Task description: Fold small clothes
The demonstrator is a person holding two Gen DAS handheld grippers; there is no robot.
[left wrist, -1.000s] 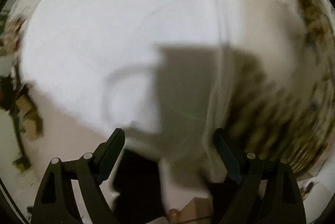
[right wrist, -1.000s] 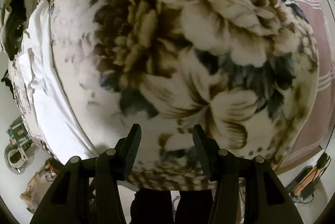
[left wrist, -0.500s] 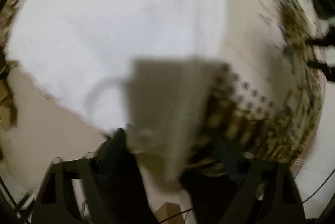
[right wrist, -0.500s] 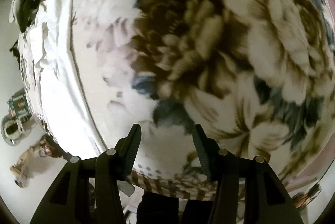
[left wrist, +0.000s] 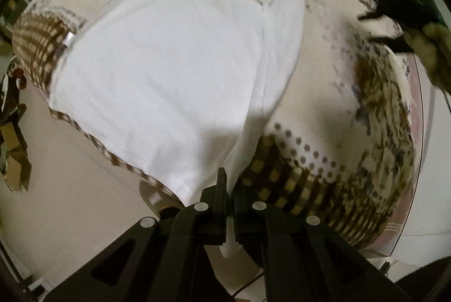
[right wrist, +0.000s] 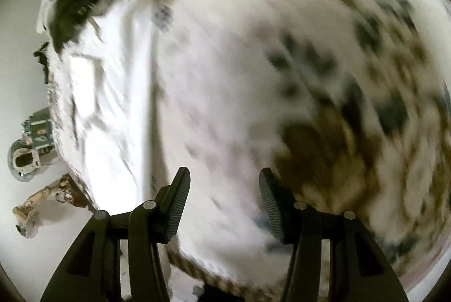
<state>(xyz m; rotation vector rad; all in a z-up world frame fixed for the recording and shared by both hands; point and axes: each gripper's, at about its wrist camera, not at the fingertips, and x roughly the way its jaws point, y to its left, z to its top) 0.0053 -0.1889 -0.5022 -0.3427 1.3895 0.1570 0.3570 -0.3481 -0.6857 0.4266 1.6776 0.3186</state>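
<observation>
At the near edge of the bed, a corner of the white garment (left wrist: 174, 70) is pinched between the closed fingers of the left gripper (left wrist: 229, 189), a strip of cloth hanging down through the narrow gap between the jaws. The grip is taken low on the hem, at the end of the fold line that runs up the cloth — probably so that this side can be lifted and carried across. Beyond the jaws the garment is seen spread flat on the floral bedspread (left wrist: 332, 93), its smooth body filling the middle of the left wrist view and its bunched top lying farthest away. A small tag is visible at its left edge. The checked border of the bedspread is shown curving round the near rim.

On the other side, the right gripper (right wrist: 222, 189) is held with its fingers wide apart and nothing between them, poised over bare bedspread beside the garment rather than on it. It appears at the right edge of the left wrist view too, well apart from the cloth, gripped by the person's hand (left wrist: 431, 48). Its camera's picture is heavily blurred, so its height above the fabric cannot be told. Dark clothing (right wrist: 76, 0) is piled at the far end — apparently awaiting its turn.
</observation>
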